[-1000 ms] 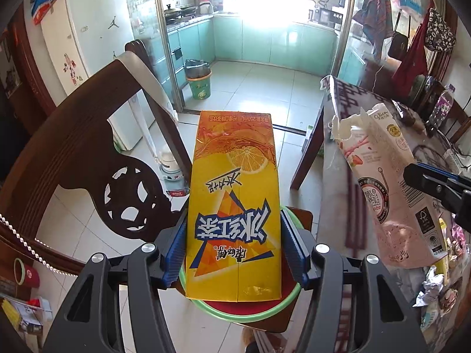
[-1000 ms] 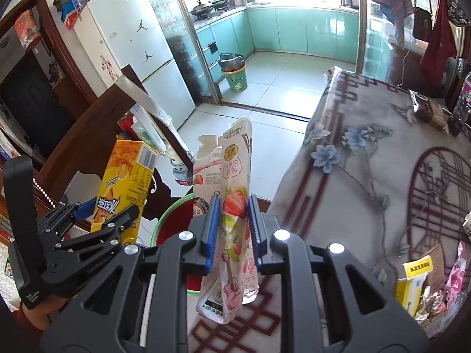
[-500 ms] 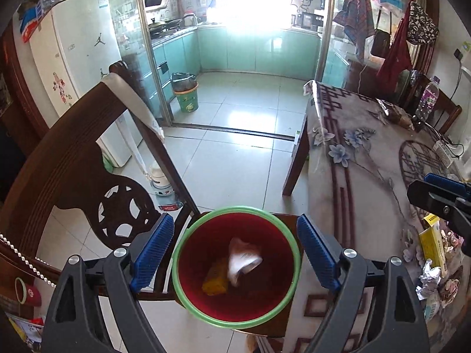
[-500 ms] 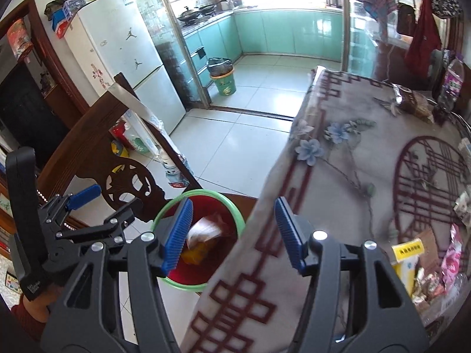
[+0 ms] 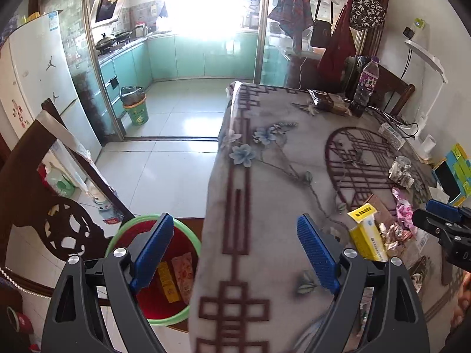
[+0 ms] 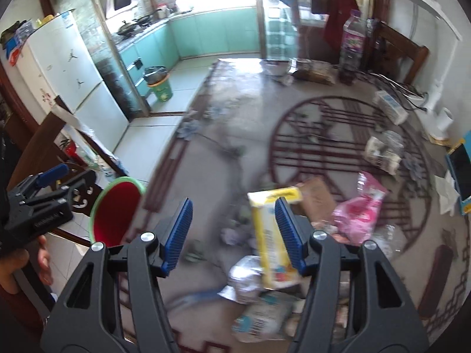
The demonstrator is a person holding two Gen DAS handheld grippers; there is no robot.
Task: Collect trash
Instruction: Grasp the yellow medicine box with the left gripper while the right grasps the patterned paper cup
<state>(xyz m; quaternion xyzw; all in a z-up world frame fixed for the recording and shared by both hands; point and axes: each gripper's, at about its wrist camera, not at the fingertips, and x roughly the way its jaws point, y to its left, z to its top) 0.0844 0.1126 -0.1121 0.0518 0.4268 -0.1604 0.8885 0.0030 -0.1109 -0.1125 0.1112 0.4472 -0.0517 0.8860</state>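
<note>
A red bin with a green rim [image 5: 153, 288] stands on a chair seat beside the table; a yellow carton and a pink carton lie inside it. It also shows in the right wrist view [image 6: 116, 209]. My left gripper [image 5: 235, 253] is open and empty over the table edge, just right of the bin. My right gripper [image 6: 232, 235] is open and empty above the trash pile, with a yellow box [image 6: 273, 235] between its fingers near the right pad. The same box [image 5: 366, 235] lies on the table in the left wrist view. A pink wrapper [image 6: 357, 211] lies beside it.
The table carries a patterned grey cloth [image 5: 279, 161]. Crumpled wrappers [image 5: 401, 173], a bottle [image 5: 363, 91], a snack bag [image 5: 326, 100] and a phone [image 5: 447, 179] lie on it. A dark wooden chair [image 5: 26, 182] stands left. A green floor bin [image 5: 135, 111] stands by the kitchen.
Both grippers opened and dropped their cartons into the red bin. Both then swung right, over the table; the right one now hangs over the trash pile.
</note>
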